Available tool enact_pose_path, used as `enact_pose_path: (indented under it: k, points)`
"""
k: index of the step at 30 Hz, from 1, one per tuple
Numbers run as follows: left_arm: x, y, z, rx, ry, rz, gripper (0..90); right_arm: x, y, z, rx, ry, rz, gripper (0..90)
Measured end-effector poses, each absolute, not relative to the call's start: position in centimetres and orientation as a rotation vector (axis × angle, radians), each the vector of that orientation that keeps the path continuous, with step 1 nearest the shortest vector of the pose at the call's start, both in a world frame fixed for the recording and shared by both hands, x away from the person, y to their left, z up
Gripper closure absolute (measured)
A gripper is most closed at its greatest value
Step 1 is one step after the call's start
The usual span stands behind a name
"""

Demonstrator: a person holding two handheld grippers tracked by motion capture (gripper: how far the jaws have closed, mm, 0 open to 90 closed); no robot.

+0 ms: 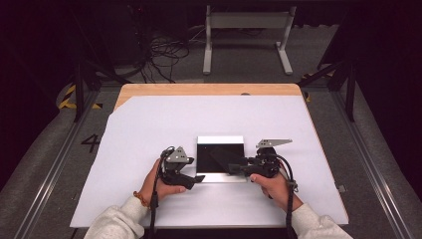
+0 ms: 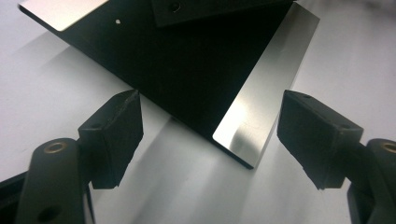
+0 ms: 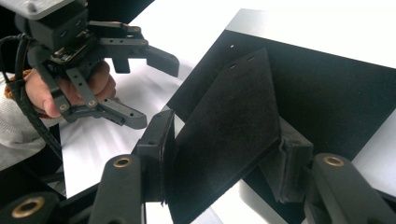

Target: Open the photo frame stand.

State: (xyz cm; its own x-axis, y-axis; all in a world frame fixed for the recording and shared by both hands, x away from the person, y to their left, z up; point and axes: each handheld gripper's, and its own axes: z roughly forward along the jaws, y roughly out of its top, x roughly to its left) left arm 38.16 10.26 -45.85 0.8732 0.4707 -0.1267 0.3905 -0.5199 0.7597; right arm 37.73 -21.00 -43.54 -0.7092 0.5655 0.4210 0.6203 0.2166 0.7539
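Scene: we see a worktop [image 1: 209, 89] of pale wood covered by a large white sheet [image 1: 149, 129], with a person's forearms in light sleeves coming in from the near edge.
Thing in hand: we see a black flap [image 3: 229, 135], thin and matte, with small holes near its far edge; it stands tilted up from the tray below it.
Tray: we see a flat square tray [image 1: 220, 141] with a dark inner face and bright metal margins, lying on the white sheet near the middle of the worktop, between the two grippers.
Right gripper: we find the right gripper [image 3: 224, 163] at the tray's right side in the high view, reaching in over its near right part. Its fingers [image 3: 159, 154] are clenched on the black flap, one pad on each face of the flap's lower end.
Left gripper: we find the left gripper [image 2: 210, 135] just beside the tray's near left corner. Its fingers [image 2: 116, 135] are released and stand wide, with nothing between the pads; in the left gripper view the tray's bright corner points toward the gap but touches neither finger.
Left hand: in the right gripper view we see the hand [image 3: 88, 88] wrapped round the left gripper's body, a cable trailing from it.
Spacing: we see the two grippers near each other, apart, with the tray's near edge between them.
Beyond the worktop: we see a dark floor with cables and a pale metal frame [image 1: 246, 35].
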Motion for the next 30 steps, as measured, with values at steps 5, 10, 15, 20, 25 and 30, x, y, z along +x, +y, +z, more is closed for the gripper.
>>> enact_pose_path:
  k: [5, 10, 15, 20, 25, 30]
  points:
    - [38.7, 10.1, -45.9, 2.168, 0.659, 0.100, 21.9, 37.6, -21.0, -43.6, -1.155, -2.432, -1.542, 49.8]
    - [39.0, 9.9, -45.9, 2.150, 0.678, 0.078, 27.0, 37.2, -20.9, -43.4, -1.122, -2.473, -1.563, 49.7]
    - [39.4, 10.1, -45.8, 2.120, 0.721, 0.073, 31.1, 36.8, -20.8, -43.2, -1.103, -2.502, -1.581, 49.7]
    - [39.6, 10.1, -46.1, 2.127, 0.734, 0.043, 30.8, 36.5, -20.8, -43.3, -1.074, -2.525, -1.606, 49.8]
    - [39.6, 9.9, -46.2, 2.139, 0.724, 0.030, 31.7, 36.3, -20.8, -43.3, -1.056, -2.540, -1.621, 49.8]
    - [39.6, 9.4, -46.1, 2.149, 0.711, 0.049, 33.5, 36.1, -20.8, -43.2, -1.042, -2.555, -1.624, 49.8]
